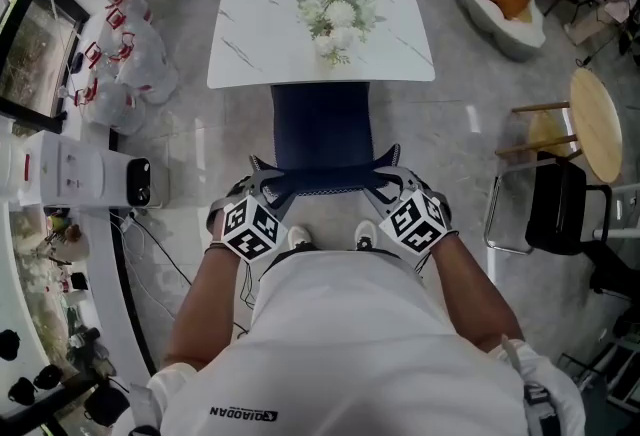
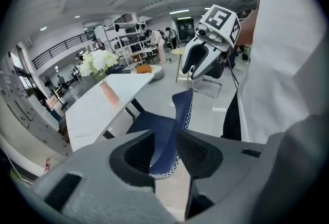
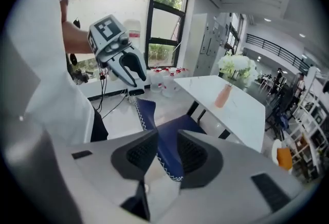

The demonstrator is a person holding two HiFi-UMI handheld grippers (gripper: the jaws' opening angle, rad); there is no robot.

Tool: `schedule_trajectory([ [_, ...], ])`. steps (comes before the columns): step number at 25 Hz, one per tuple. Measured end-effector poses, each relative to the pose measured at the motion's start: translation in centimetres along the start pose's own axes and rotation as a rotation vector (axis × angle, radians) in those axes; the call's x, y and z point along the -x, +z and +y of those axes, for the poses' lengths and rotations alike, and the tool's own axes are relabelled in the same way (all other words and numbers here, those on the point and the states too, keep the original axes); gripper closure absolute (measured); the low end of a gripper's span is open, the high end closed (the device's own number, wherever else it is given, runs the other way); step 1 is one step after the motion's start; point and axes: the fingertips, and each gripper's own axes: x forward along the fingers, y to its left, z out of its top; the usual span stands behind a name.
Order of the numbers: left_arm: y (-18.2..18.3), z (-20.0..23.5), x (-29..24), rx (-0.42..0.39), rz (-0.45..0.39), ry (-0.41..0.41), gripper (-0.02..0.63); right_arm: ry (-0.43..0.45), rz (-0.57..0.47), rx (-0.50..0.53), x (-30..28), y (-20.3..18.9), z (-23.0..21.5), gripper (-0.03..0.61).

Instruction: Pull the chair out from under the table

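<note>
Straddling the backrest (image 1: 322,184) on the near side of the table (image 1: 260,24), the left gripper (image 1: 272,179) and right gripper (image 1: 385,174) are holding their jaws apart (pads not clamping it), while the blue chair (image 1: 322,129) is sitting partly under the table.

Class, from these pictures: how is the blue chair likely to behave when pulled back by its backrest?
The chair will probably slide easily: the floor looks glossy. Its thin stitched backrest may flex slightly when pulled. Gripped at the top, it might tip back rather than slide; its legs don't show clearly.
</note>
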Motion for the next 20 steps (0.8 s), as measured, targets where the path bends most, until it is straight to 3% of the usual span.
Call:
schedule_trajectory([
  [6,-2.1,-1.7,-1.7,-0.049,0.073,-0.055,0.471,0.033,0.068,0.024,-1.9,-1.9,1.5,0.453],
  [20,-6.4,-3.4,-8.1,-0.111,0.185,-0.12,0.463,0.081,0.262,0.268,-7.9,-6.0,2.8,0.414],
])
